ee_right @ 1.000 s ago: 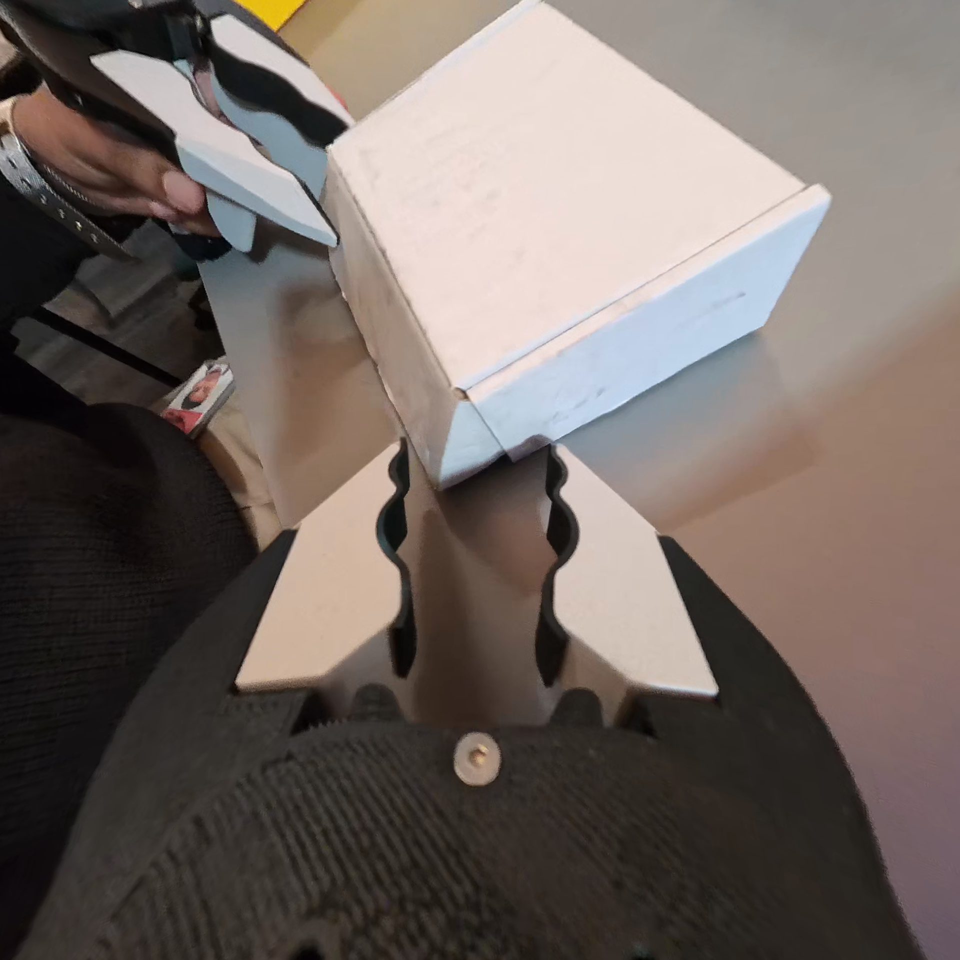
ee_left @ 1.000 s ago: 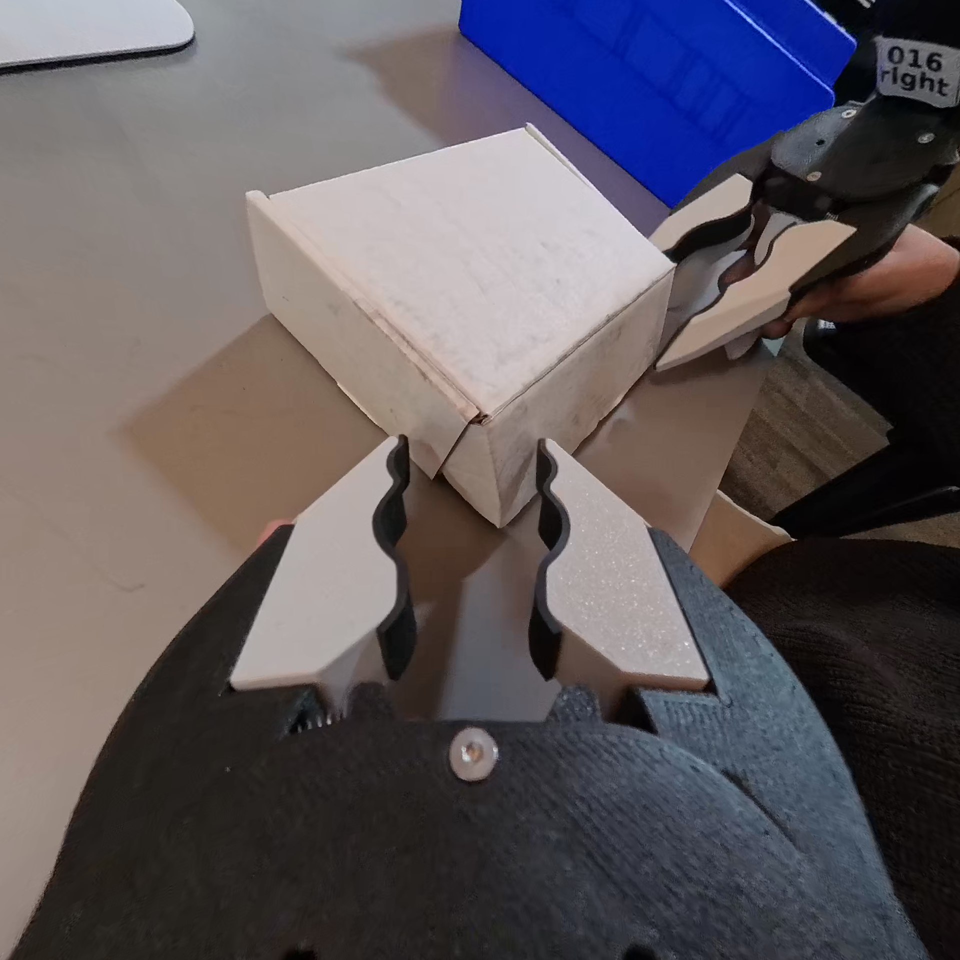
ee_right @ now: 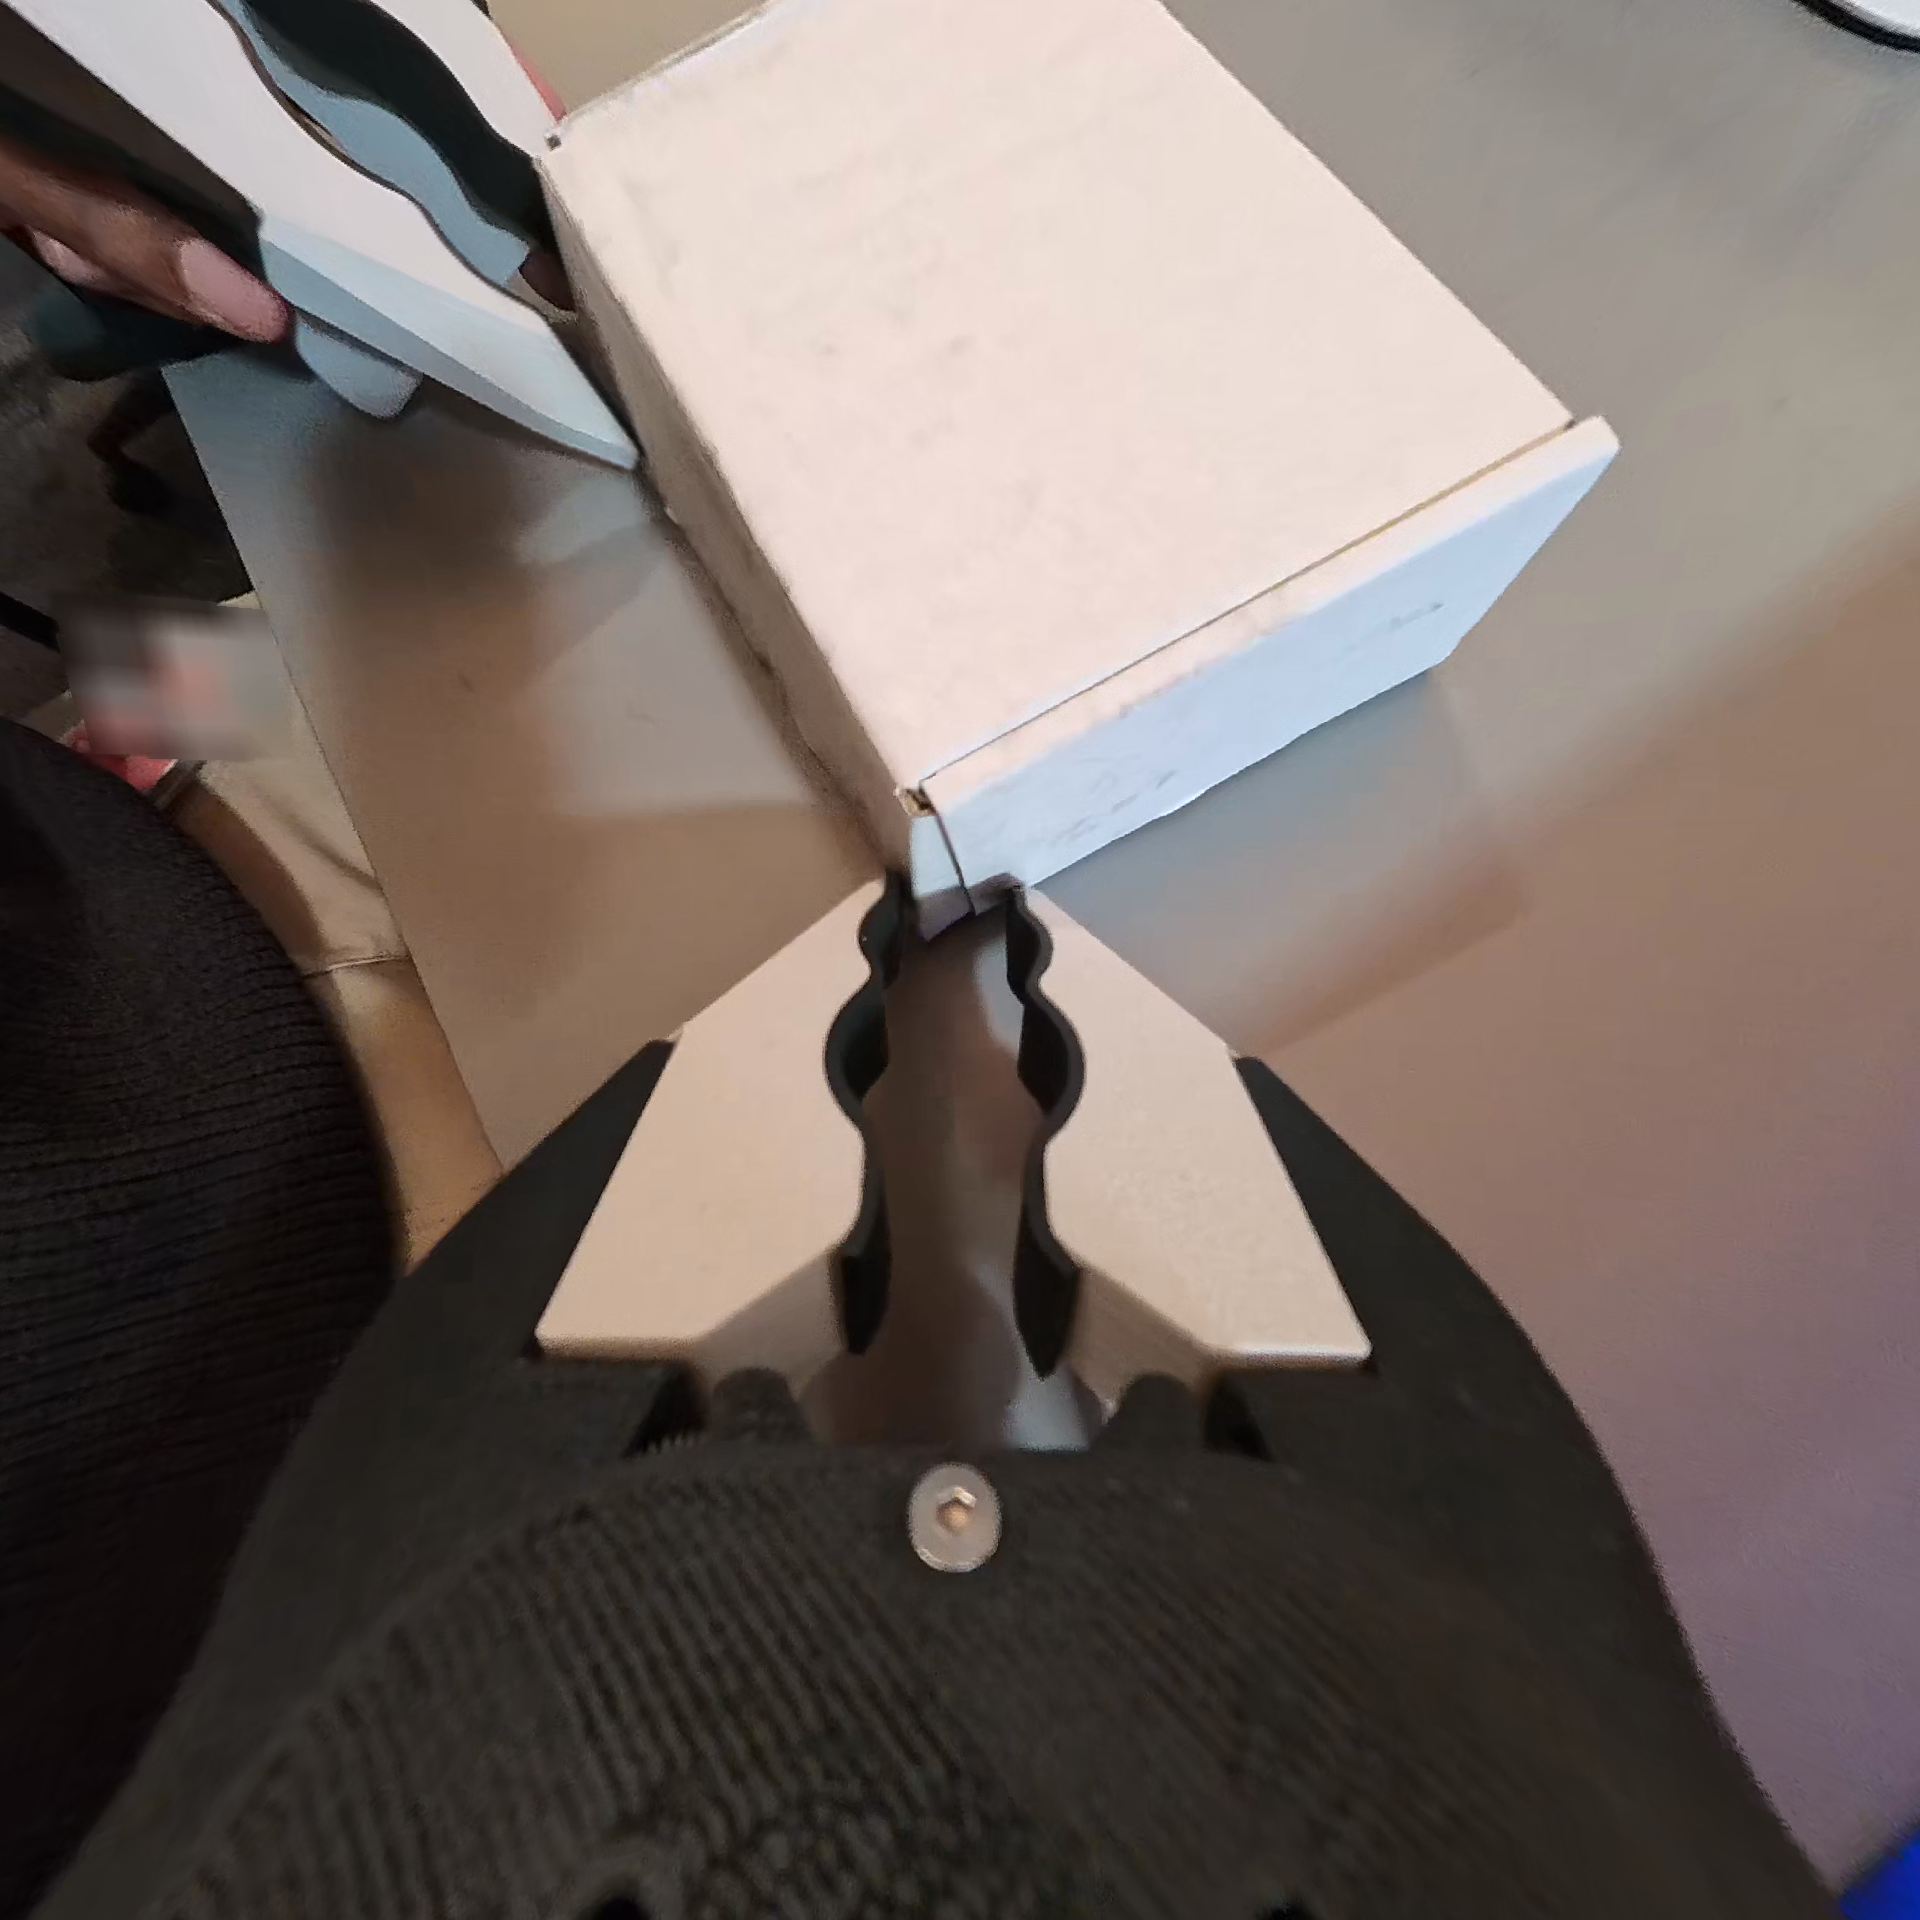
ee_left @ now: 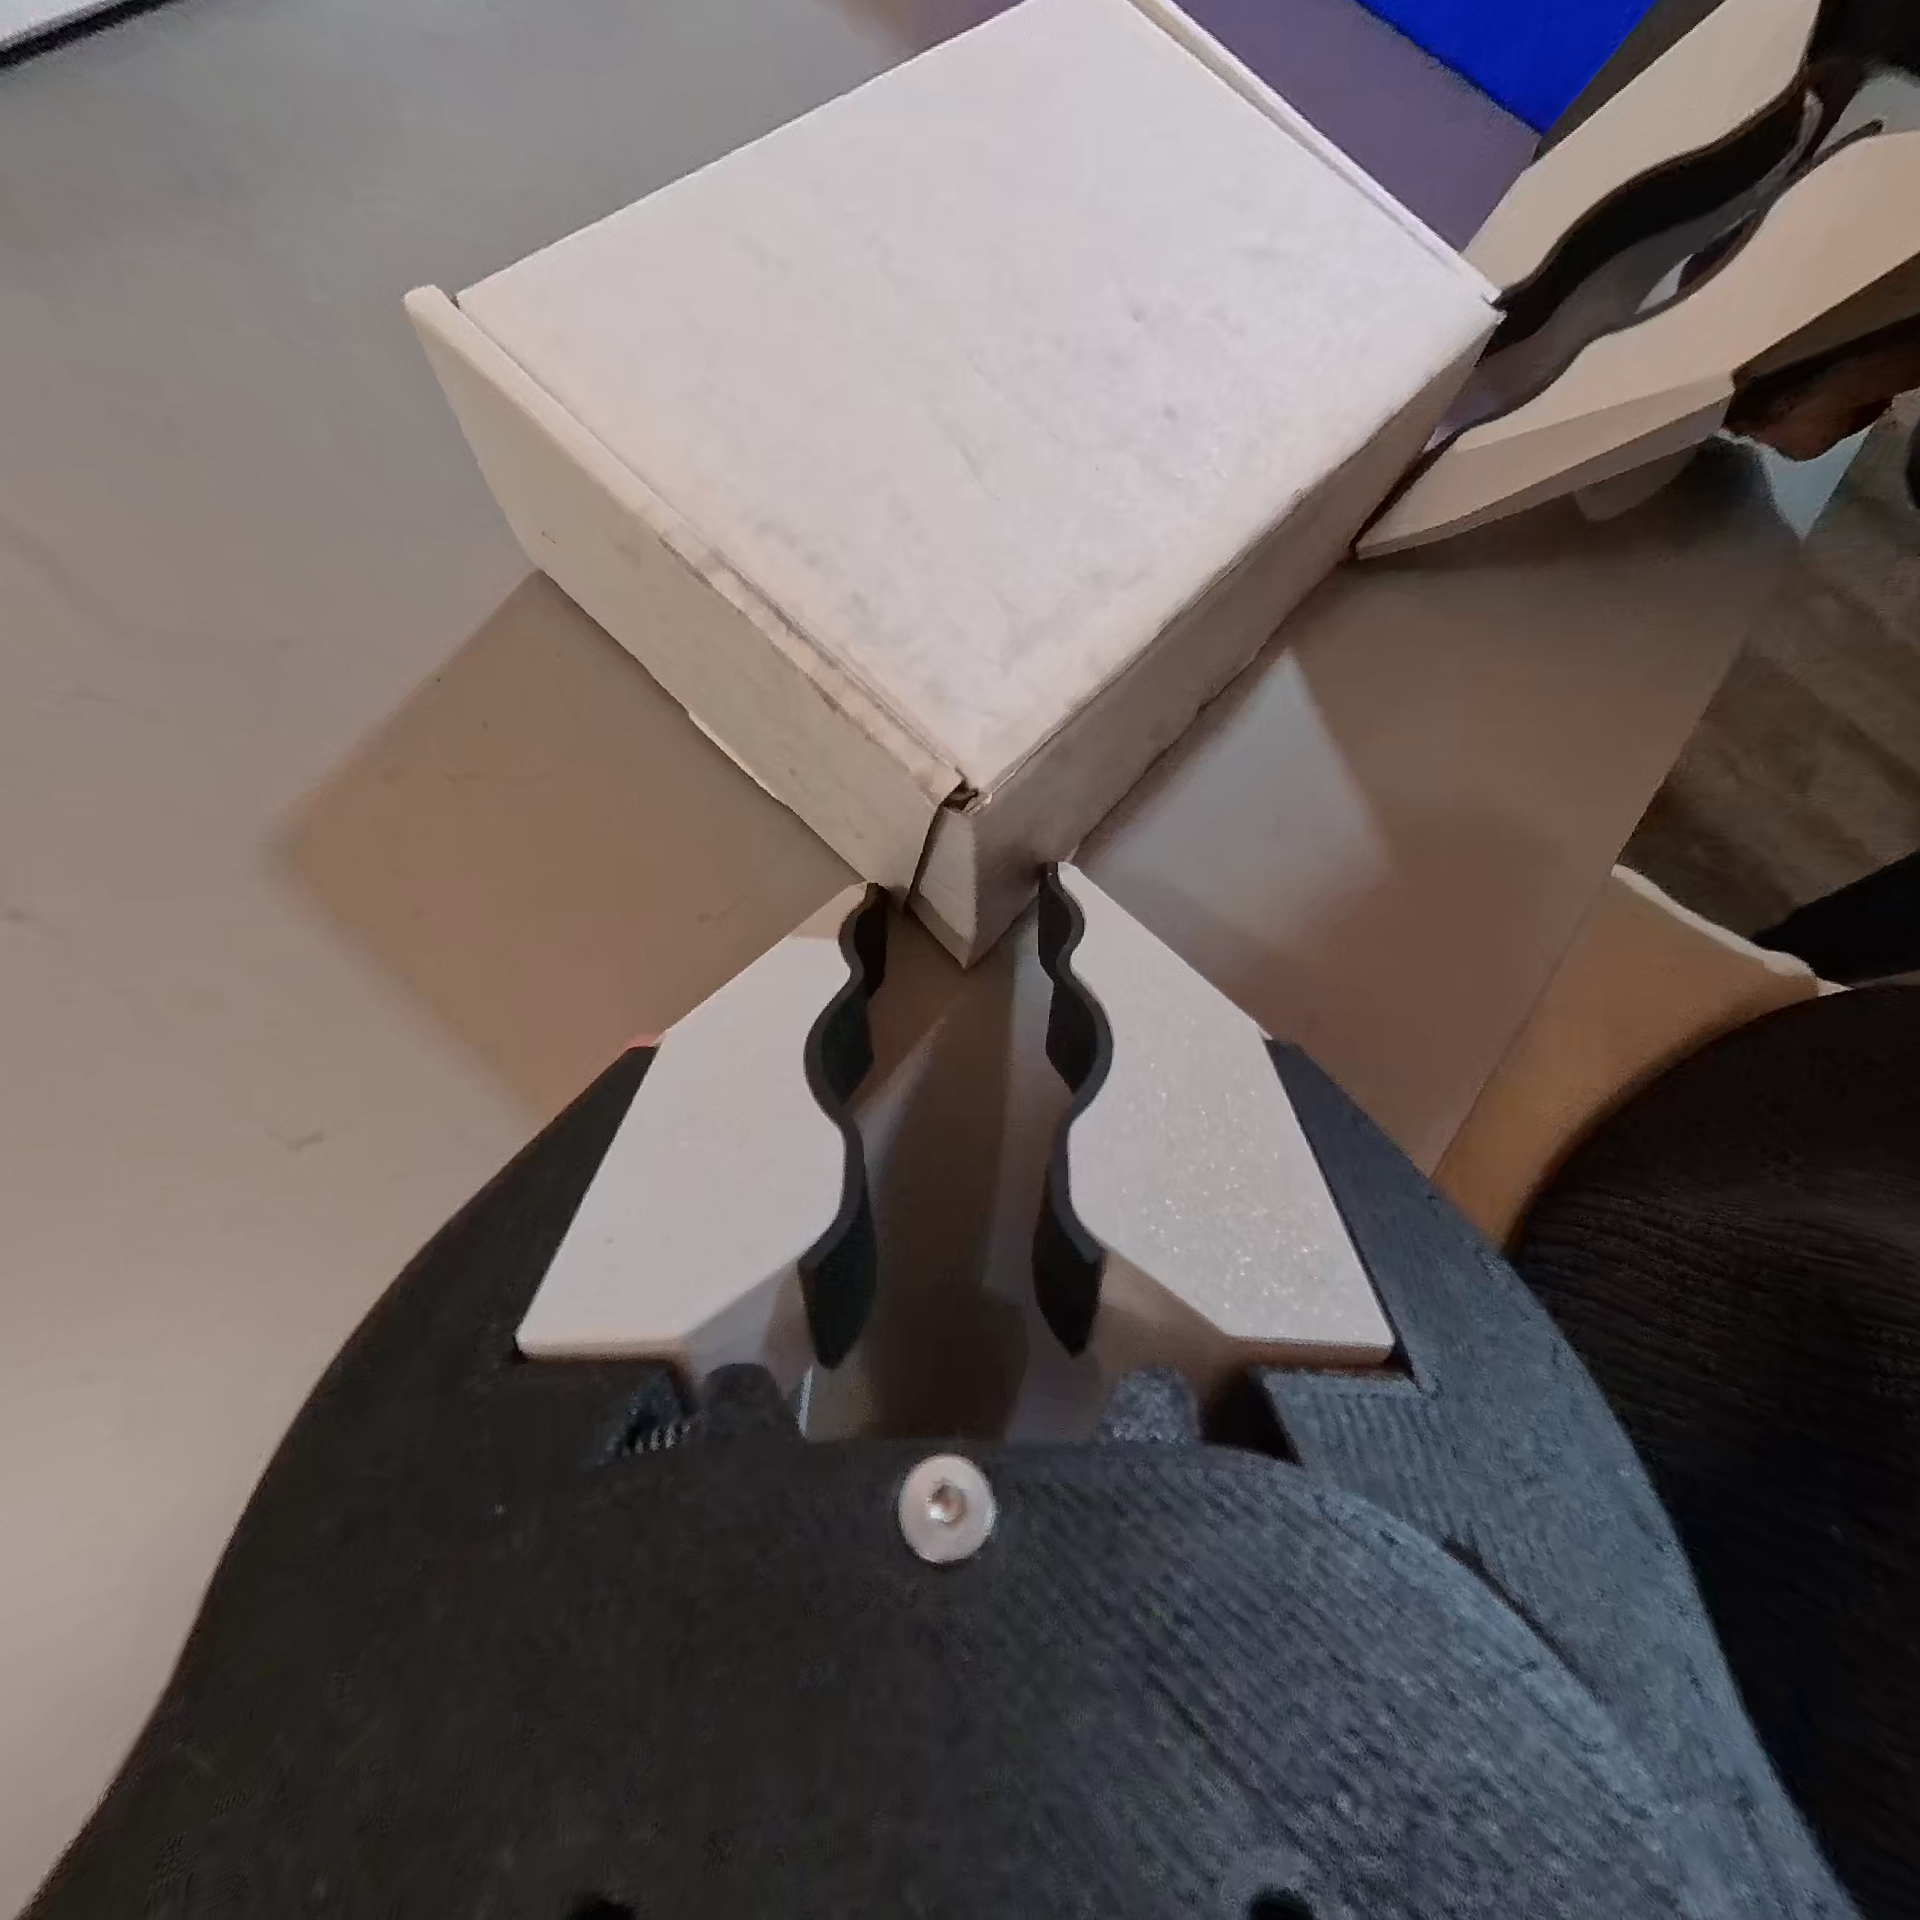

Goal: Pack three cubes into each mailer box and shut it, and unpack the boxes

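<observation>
Left wrist view: mailer box [ee_left: 935, 436] shut, on table [ee_left: 187, 727]; I set left gripper [ee_left: 961, 894] and right gripper [ee_right: 951, 894], both parted, astride its near corners; unpacking pending

The mailer box [ee_left: 935, 416] is white corrugated cardboard, matt, with grey scuffs and a fibrous, slightly rough lid. The table [ee_left: 208, 727] is a smooth grey-beige surface with a soft sheen. The left gripper [ee_left: 961, 904] has a black body of layered, ridged plastic, pale matt fingers [ee_left: 1195, 1143] with a fine speckled grain, wavy black rubbery pads [ee_left: 842, 1060], and a bright metal screw [ee_left: 945, 1509]. The right gripper [ee_right: 951, 904] looks the same. A dark ribbed knit sleeve [ee_right: 156, 1039] lies beside it.
</observation>
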Tool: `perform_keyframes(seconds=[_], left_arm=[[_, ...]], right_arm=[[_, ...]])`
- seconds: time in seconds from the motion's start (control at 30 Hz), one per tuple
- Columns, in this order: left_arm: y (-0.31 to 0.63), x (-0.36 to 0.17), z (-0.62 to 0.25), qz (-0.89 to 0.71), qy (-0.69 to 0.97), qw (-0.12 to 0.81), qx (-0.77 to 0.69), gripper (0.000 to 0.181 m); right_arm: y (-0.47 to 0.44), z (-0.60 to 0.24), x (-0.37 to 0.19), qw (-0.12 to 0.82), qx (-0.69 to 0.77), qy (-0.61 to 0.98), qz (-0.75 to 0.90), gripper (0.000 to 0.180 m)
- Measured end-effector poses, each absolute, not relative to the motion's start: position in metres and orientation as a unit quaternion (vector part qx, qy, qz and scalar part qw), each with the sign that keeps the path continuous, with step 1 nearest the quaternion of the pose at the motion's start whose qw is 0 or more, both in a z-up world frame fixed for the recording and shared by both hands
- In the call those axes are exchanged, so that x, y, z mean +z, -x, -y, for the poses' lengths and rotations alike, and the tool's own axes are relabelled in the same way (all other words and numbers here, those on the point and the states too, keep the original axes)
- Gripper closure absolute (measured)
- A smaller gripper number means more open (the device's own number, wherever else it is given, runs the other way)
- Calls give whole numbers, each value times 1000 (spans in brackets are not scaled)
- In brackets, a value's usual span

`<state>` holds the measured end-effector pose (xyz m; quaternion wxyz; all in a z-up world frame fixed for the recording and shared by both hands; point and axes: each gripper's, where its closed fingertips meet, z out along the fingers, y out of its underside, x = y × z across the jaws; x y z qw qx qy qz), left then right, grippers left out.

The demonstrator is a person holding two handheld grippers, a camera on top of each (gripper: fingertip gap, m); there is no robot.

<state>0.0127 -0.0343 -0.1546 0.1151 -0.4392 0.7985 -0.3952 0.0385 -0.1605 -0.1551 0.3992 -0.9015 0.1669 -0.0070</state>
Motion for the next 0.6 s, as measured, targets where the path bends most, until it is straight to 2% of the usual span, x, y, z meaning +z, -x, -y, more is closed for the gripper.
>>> perform_keyframes(seconds=[0.2,0.4,0.6], left_arm=[[-12,-154,34,-809,422,134,-387,155],[-12,-155,34,-805,429,116,-394,153],[-14,-153,32,-790,445,99,-410,144]], right_arm=[[-41,161,-154,401,-11,899,-173,164],[-38,161,-155,424,25,885,-189,162],[-39,162,-153,432,31,882,-188,138]])
